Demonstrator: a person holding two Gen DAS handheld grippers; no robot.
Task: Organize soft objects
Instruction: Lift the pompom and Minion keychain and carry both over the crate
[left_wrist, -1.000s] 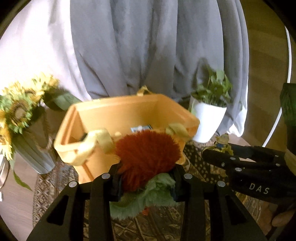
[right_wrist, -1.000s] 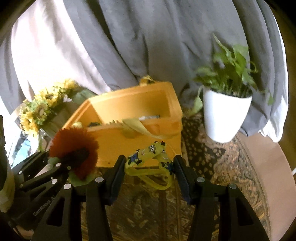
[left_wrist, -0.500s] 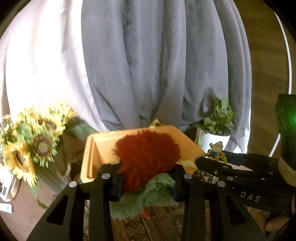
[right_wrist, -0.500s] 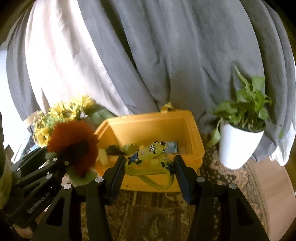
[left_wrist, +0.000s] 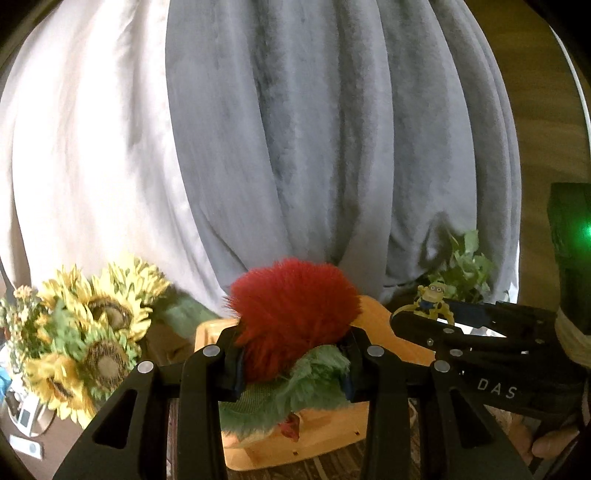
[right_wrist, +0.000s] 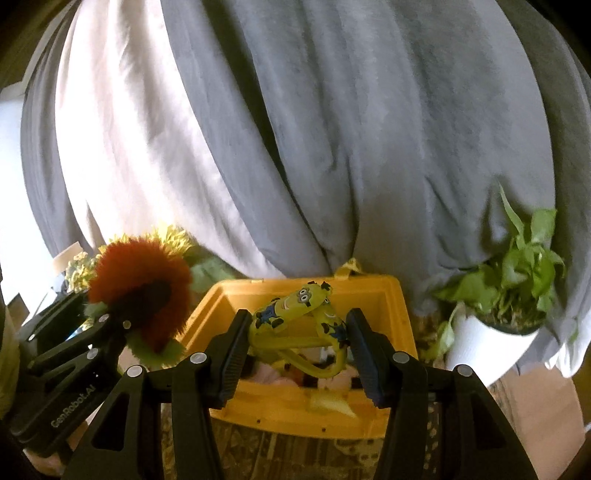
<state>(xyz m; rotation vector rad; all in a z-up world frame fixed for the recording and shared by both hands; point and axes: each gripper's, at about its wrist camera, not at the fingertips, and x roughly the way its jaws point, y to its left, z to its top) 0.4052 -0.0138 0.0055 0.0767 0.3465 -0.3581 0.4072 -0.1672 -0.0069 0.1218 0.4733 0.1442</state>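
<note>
Two black hand-held grippers are raised side by side over a yellow plastic storage bin with fabric handles that sits on a dark patterned rug. The left gripper pinches a fluffy plush toy with a red fur top and a green fuzzy underside; its two fingers press into the toy's sides, and the toy hangs in front of and above the near edge of the bin. From the right wrist camera the same toy shows at the left, held just beyond the bin's left wall. The right gripper is closed around a yellow rubbery toy printed with goggle-eyed cartoon figures in blue overalls, with a looped strap; the toy is wedged between the ribbed finger pads and hovers over the bin's open top, its strap drooping toward the contents. Inside the bin lie several pale and dark soft items, too blurred to name. Behind everything hang a grey curtain and, to its left, a white curtain. A bunch of yellow sunflowers stands at the far left, and a leafy green plant in a white pot stands to the right of the bin.
</note>
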